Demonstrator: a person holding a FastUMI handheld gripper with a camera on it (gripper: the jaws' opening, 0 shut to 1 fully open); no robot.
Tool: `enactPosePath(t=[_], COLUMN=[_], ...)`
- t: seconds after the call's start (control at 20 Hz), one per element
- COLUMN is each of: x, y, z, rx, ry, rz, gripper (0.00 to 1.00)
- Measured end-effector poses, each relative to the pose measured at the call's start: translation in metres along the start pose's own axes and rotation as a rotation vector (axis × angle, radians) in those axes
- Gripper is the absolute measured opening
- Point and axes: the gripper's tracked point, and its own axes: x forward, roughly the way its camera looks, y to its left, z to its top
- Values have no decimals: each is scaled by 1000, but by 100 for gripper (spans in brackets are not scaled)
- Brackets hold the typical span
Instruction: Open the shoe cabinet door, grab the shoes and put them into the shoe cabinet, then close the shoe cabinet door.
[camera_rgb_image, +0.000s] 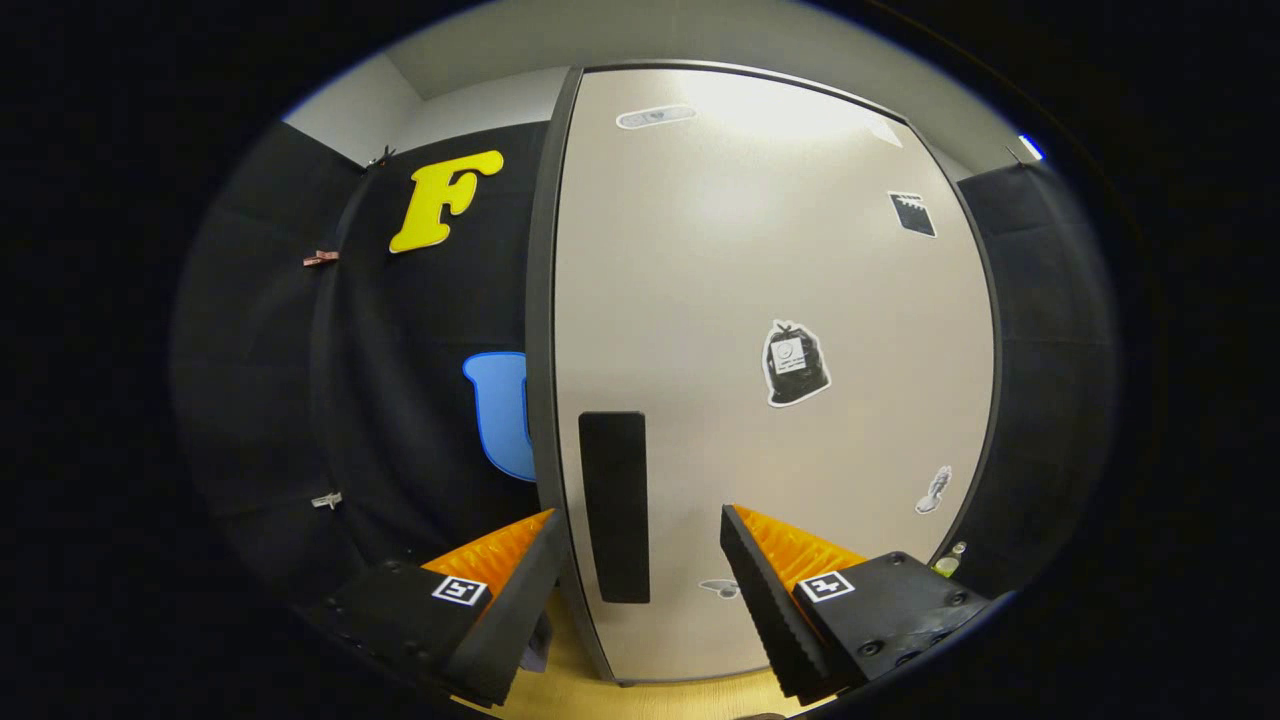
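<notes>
The cabinet (770, 300) stands upright just ahead of the gripper, a tall pale front with a dark frame, set against the black cloth wall (420, 330) on a wooden floor (640, 690). Its door (790, 450) sits flush in the frame, shut. Whether this is the start of the task or its end I cannot tell for sure: no shoes lie near the fingers, and the inside is hidden. With the fingers lined up on the handle, I judge the opening step is at hand, so the shoes and the closing are probably left to do.

The handle (614, 505) is a dark upright bar near the door's left edge, low on the door. A few stickers dot the door; the biggest, a dark one (795, 363), sits right of the handle and higher.

The gripper (640, 535) points straight and level at the door's lower left part. Its fingers are spread wide and hold nothing. The handle shows in the gap between them, nearer the left finger (515, 590), and beyond the tips, not yet touched as far as I can tell. The right finger (765, 600) lies over bare door.
</notes>
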Motion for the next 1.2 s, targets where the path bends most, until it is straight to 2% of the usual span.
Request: enactPosePath(t=[0.1,0.15,0.3,0.35,0.45,0.5,0.55,0.6,0.75,0.8,1.2], x=[10,12,17,19,17,28,19,20,19,19,-3], y=[2,3,4,5,5,10,12,12,12,11,11], z=[-4,-5,-8,-8,-10,-11,-9,-10,-12,-11,-13], rx=[0,4,-3,-3,-8,-7,-12,-18,-4,-8,-31], ry=[6,10,10,7,12,7,6,2,12,13,38], rz=[-4,-4,-20,-16,-22,-6,-5,-13,-15,-16,17], gripper=[96,89,85,76,71,60,48,40,33,25,25])
